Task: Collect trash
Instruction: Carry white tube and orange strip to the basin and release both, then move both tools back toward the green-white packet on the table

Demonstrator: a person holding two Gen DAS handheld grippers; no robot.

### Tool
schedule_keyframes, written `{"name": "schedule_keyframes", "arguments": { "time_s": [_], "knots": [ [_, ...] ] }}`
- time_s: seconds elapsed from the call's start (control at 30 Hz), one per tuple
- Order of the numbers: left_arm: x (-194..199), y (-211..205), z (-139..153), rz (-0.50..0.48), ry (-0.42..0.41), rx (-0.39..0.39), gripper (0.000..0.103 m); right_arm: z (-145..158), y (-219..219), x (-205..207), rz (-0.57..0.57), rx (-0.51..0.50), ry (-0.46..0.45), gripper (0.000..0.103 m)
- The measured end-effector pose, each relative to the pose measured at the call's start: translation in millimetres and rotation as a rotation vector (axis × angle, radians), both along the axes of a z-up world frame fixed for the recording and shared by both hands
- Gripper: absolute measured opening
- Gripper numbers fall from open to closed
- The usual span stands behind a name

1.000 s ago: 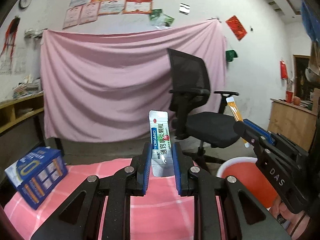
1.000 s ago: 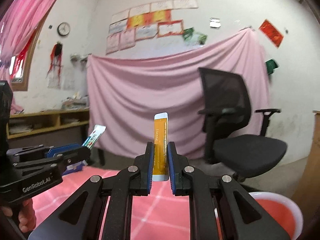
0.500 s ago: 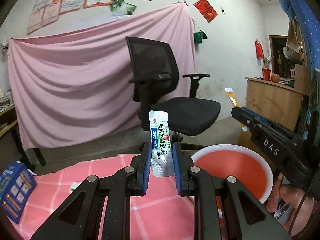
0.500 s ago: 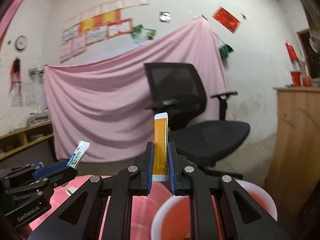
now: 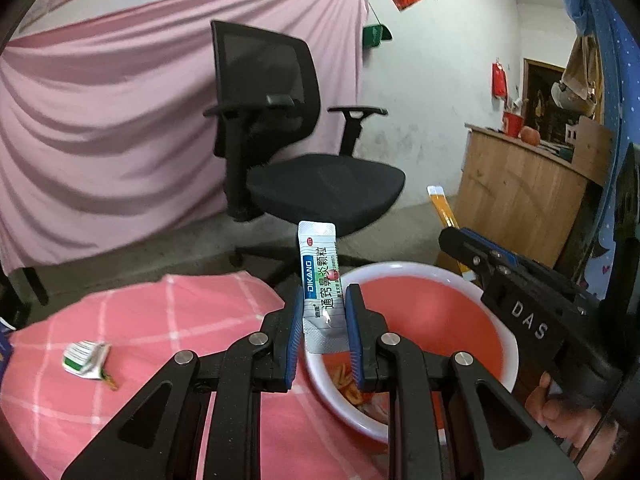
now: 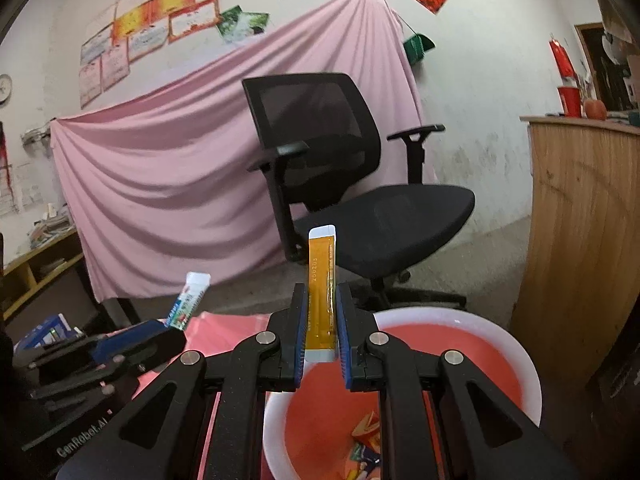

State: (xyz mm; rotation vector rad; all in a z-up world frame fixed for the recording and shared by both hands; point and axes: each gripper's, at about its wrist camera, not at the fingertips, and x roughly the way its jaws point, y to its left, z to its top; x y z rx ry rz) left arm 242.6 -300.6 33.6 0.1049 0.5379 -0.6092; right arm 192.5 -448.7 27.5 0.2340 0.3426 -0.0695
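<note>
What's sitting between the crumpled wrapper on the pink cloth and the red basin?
In the left wrist view, only the left gripper with its white sachet stands between the crumpled wrapper and the basin.

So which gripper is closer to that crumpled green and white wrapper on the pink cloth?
Left. The left gripper sits just right of the crumpled wrapper; the right gripper is farther right, over the basin.

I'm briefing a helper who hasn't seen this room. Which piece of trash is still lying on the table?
Find the pink checked tablecloth beside the red basin. On it lies a crumpled white-and-green wrapper. Unlike the two sachets, it is held by neither gripper.
</note>
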Motion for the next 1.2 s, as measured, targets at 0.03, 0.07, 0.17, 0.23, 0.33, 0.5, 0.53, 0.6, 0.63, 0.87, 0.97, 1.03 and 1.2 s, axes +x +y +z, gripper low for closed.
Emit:
{"name": "schedule_keyframes", "arguments": {
  "time_s": [0.03,0.07,0.17,0.23,0.33,0.5,0.53,0.6,0.63,0.87,0.97,1.03,1.2],
  "knots": [
    [0.1,-2.2,-2.1,-0.006,0.008,0.003,0.018,-0.7,-2.5,0.5,-0.005,0.005,0.007,0.012],
    [0.7,-3.9,-4.4,-0.013,0.016,0.006,0.018,-1.7,-4.8,0.2,-0.007,0.01,0.012,0.013],
    [3.3,-9.0,-9.7,-0.032,0.045,0.016,0.018,-3.7,-10.0,1.1,-0.016,0.028,0.026,0.013],
    [3.2,-10.4,-10.7,-0.04,0.056,0.011,0.018,-4.2,-11.8,1.7,-0.02,0.036,0.034,0.013],
    [4.0,-10.6,-10.8,-0.049,0.066,-0.005,0.018,-5.6,-14.6,3.7,-0.03,0.043,0.046,0.013],
    [7.9,-10.1,-13.1,-0.056,0.095,-0.003,0.023,-5.8,-16.9,5.7,-0.043,0.053,0.058,0.024],
    [8.5,-9.5,-13.0,-0.053,0.096,-0.002,0.025,-5.8,-17.6,5.5,-0.045,0.056,0.058,0.028],
    [7.9,-6.3,-12.6,-0.044,0.093,-0.006,0.028,-6.3,-18.5,5.5,-0.045,0.057,0.06,0.028],
    [7.5,-5.8,-12.9,-0.039,0.091,-0.006,0.028,-6.0,-18.7,6.5,-0.045,0.056,0.062,0.028],
    [9.3,12.6,-10.8,0.022,0.092,-0.018,0.031,-4.6,-19.9,5.5,-0.052,0.056,0.055,0.038],
    [10.2,23.9,-7.5,0.056,0.085,-0.029,0.035,-1.8,-18.4,4.8,-0.052,0.06,0.036,0.041],
    [11.1,30.6,-4.9,0.08,0.076,-0.026,0.037,-0.4,-16.8,3.7,-0.048,0.063,0.023,0.047],
    [13.2,48.3,3.4,0.146,0.052,-0.019,0.055,2.6,-8.1,4.5,-0.039,0.052,-0.001,0.061]
  ]
}}
